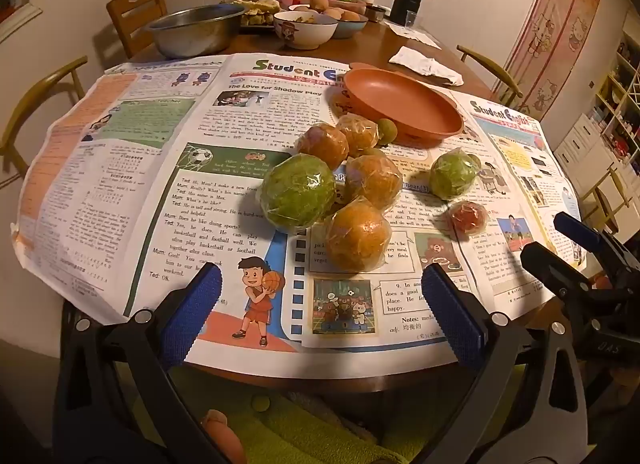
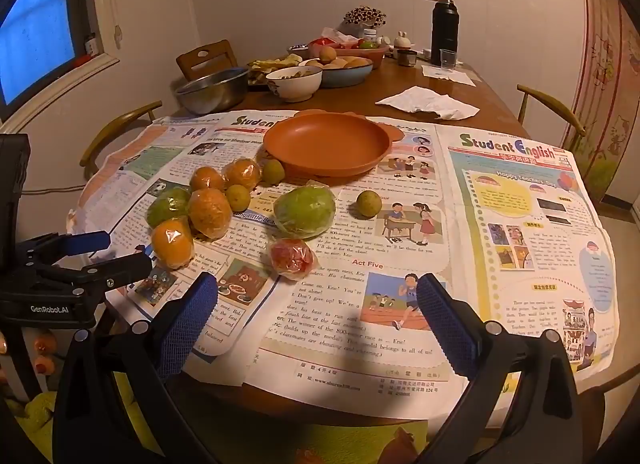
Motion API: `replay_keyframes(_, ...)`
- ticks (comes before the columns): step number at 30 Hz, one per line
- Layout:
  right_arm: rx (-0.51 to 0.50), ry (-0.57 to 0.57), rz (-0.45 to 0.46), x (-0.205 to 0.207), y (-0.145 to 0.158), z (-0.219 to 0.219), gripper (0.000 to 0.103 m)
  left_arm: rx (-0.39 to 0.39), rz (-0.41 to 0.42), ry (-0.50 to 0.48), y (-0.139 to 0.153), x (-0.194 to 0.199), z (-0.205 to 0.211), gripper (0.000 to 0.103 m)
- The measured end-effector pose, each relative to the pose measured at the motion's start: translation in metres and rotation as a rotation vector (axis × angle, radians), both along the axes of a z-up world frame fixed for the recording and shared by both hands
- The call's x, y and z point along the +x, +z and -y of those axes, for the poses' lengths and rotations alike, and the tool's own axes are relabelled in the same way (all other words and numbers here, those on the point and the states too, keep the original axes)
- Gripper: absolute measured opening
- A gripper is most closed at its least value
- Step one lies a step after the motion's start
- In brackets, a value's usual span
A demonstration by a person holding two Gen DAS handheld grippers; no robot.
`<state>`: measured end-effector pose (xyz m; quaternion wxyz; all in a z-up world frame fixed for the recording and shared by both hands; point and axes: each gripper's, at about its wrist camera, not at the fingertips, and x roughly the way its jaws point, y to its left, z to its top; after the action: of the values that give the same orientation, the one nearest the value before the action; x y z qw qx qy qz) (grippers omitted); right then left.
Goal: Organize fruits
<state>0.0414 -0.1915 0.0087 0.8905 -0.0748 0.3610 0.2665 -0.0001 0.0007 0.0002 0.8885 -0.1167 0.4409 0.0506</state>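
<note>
Several plastic-wrapped fruits lie on newspaper: oranges [image 1: 357, 237] [image 2: 173, 242], a big green fruit [image 1: 298, 193] [image 2: 305, 211], a second green one [image 1: 453, 175] [image 2: 167, 204], a small red fruit [image 1: 468, 217] [image 2: 292, 257] and small unwrapped green fruits [image 2: 368, 203]. An empty orange plate [image 1: 404, 102] [image 2: 326, 143] sits behind them. My left gripper [image 1: 320, 304] is open and empty at the table's near edge, facing the oranges. My right gripper [image 2: 318, 312] is open and empty, just short of the red fruit.
Newspapers [image 2: 520, 224] cover the near half of a round wooden table. At the back stand a steel bowl [image 1: 196, 30], food bowls [image 2: 294, 82], a black flask [image 2: 444, 28], a glass and crumpled tissue [image 2: 430, 104]. Wooden chairs [image 1: 136, 16] ring the table.
</note>
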Motion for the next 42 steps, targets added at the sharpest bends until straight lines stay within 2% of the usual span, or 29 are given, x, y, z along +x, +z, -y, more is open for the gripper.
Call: replay_keyframes(42,-0.001,-0.002,-0.021,0.0017,-0.0037,-0.0005,0.099,0.017,0.006,0.002,0.003,0.0004,-0.0057,0.095)
